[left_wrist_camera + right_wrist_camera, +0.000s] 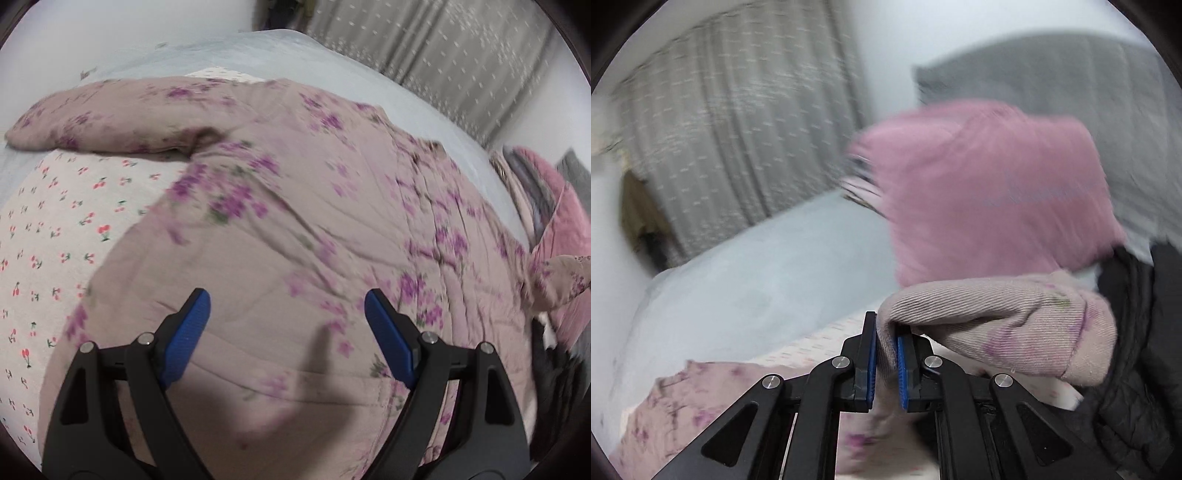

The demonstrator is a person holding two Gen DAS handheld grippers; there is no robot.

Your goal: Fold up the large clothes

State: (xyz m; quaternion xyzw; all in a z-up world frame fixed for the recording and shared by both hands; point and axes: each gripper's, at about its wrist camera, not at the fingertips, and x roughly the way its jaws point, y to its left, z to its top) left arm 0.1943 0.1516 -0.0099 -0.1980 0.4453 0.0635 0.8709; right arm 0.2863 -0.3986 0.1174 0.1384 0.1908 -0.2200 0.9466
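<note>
A large mauve padded garment with purple flowers (295,206) lies spread on the bed, one sleeve (99,122) stretched out to the far left. My left gripper (287,314) is open and empty, hovering over the garment's near part. My right gripper (885,341) is shut on the other sleeve (997,317) of the same garment and holds its cuff lifted above the bed. That lifted sleeve also shows at the right edge of the left wrist view (561,273).
A white cloth with a cherry print (48,229) lies under the garment on the pale blue bed sheet (746,280). A pink folded blanket (990,192), a grey pillow (1071,92) and a black quilted jacket (1137,332) lie at the right. Grey curtains (738,129) hang behind.
</note>
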